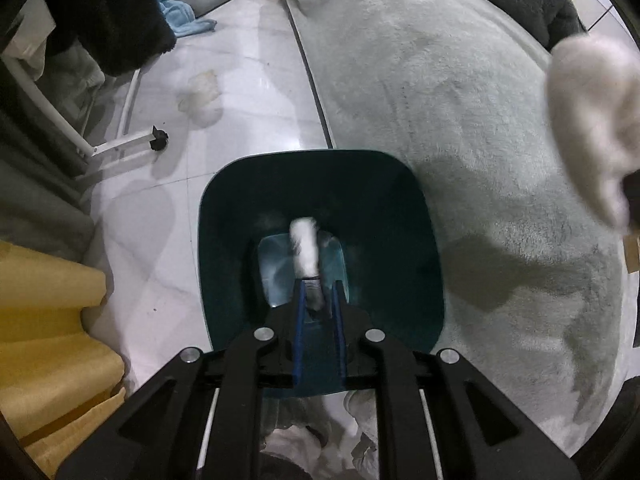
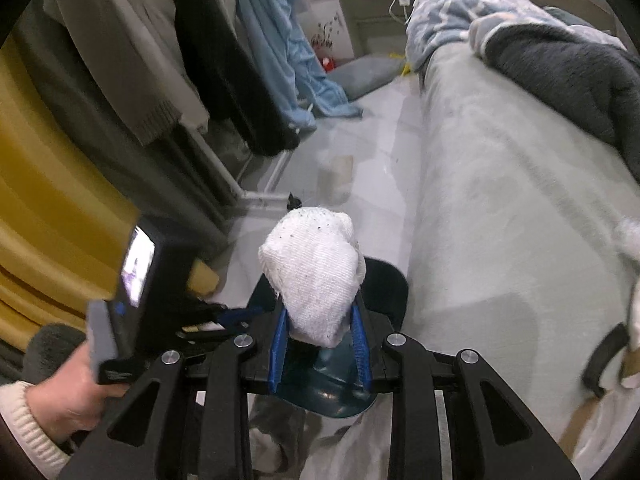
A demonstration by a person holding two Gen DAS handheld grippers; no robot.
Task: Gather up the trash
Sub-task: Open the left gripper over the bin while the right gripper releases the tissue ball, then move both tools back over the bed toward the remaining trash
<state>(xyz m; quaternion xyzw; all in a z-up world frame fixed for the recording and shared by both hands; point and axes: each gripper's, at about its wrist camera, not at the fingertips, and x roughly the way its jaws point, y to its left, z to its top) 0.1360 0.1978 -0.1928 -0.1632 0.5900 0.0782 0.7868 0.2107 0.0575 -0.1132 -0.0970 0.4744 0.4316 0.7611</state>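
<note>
A dark teal bin [image 1: 240,208] stands on the floor against the bed, and I look straight down into it in the left wrist view. My left gripper [image 1: 318,285] hangs over its mouth, jaws narrow, shut on a small, motion-blurred white paper wad [image 1: 304,248] that sticks out past the fingertips. My right gripper [image 2: 318,310] is shut on a larger white wad [image 2: 316,272] flecked with dark specks, held above the bin's rim [image 2: 386,284]. That wad shows blurred at the right edge of the left wrist view [image 1: 592,128]. A hand [image 2: 60,400] holds the left gripper's body [image 2: 136,276].
A pale grey-green fleece blanket [image 1: 440,120] covers the bed on the right. A white tiled floor [image 1: 248,80] runs between the bed and a clothes rack's white leg with a castor [image 1: 158,140]. Yellow fabric [image 1: 48,320] hangs at the left, with hanging clothes [image 2: 192,60] behind.
</note>
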